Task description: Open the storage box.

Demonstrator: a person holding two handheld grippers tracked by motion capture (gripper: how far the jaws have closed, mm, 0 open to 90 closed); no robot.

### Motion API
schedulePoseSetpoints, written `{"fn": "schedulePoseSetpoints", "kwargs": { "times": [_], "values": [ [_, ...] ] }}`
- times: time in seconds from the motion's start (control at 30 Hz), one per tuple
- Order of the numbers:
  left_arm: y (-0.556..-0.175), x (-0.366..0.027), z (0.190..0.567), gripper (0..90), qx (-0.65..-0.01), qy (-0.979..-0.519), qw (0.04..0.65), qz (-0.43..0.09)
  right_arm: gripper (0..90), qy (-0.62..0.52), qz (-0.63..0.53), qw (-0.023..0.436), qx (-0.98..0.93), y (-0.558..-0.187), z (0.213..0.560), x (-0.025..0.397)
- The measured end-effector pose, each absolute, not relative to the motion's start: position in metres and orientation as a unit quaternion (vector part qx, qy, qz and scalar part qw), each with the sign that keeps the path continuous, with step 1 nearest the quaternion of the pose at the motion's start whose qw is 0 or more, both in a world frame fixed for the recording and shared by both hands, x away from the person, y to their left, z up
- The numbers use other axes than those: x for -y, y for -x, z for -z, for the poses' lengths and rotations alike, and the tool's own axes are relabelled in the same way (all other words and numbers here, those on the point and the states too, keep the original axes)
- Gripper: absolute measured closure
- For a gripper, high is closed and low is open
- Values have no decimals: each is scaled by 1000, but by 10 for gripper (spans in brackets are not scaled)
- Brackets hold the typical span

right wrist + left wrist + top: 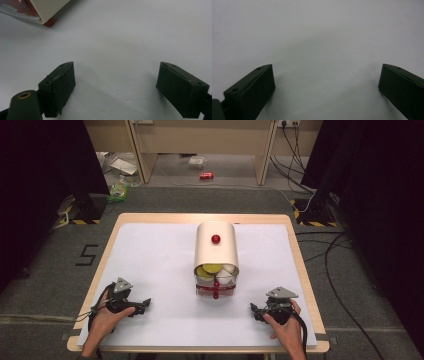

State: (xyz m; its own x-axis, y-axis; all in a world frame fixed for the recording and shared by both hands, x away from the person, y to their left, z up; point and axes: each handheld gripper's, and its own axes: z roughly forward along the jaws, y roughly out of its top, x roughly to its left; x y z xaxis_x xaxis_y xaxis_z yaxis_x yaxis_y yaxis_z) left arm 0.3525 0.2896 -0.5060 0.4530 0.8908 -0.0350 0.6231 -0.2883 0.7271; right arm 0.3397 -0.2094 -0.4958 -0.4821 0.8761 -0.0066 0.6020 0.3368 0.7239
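A cream bread-bin-like box [216, 247] with a rounded top and a red knob [215, 239] stands mid-table on a red base. Its front stands open, and yellow and white dishes [215, 270] are stacked inside. A corner of the box [47, 10] shows at the top left of the right gripper view. My left gripper [145, 304] rests on the white sheet at the front left, open, nothing between its jaws [325, 82]. My right gripper [254, 311] lies at the front right, open and empty [116, 80], pointing toward the box.
A white sheet [150, 265] covers the wooden table [295, 240]. Beyond it are grey floor, a red can [206, 175], cables [335, 255] at the right and black stands at both far corners.
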Motion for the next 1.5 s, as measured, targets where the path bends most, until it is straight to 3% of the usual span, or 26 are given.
{"fn": "schedulePoseSetpoints", "kwargs": {
  "times": [1.5],
  "values": [
    [-353, -290, 506, 0, -487, -778, 347, -192, 308, -376, -462, 225, -771, -288, 410, 156]
  ]
}}
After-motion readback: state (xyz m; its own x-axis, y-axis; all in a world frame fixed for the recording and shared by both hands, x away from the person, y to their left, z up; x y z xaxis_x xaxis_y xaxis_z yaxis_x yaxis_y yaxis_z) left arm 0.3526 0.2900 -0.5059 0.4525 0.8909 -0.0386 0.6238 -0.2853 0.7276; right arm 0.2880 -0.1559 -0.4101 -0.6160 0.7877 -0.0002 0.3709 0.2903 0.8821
